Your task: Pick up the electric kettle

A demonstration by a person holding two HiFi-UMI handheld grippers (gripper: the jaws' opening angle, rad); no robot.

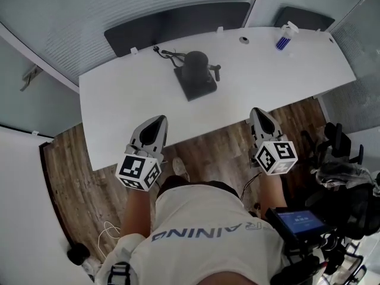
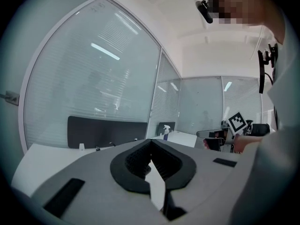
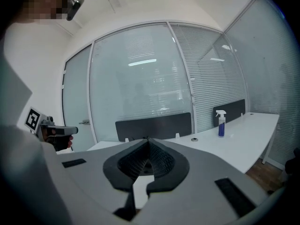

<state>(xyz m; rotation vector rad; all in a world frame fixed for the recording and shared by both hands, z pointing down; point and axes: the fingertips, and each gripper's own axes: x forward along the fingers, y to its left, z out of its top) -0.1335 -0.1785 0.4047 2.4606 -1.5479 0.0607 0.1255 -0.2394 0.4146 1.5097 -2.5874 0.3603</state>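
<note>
Before the white curved desk [image 1: 267, 82], left gripper [image 1: 155, 122] and right gripper [image 1: 260, 113], jaws together, empty, aim at the dark round electric kettle [image 1: 196, 67], probably for reaching.

Seen from the head view, the electric kettle [image 1: 196, 67] is too small for me to make out its lid or switch, and its cable [image 1: 168, 53] is only a thin tangle. The spray bottle [image 1: 285, 37] label and the screen [image 1: 301, 221] are unreadable. My left gripper [image 2: 151, 142] and right gripper [image 3: 148, 139] each block the counter's [image 1: 119, 100] middle in their own views.
</note>
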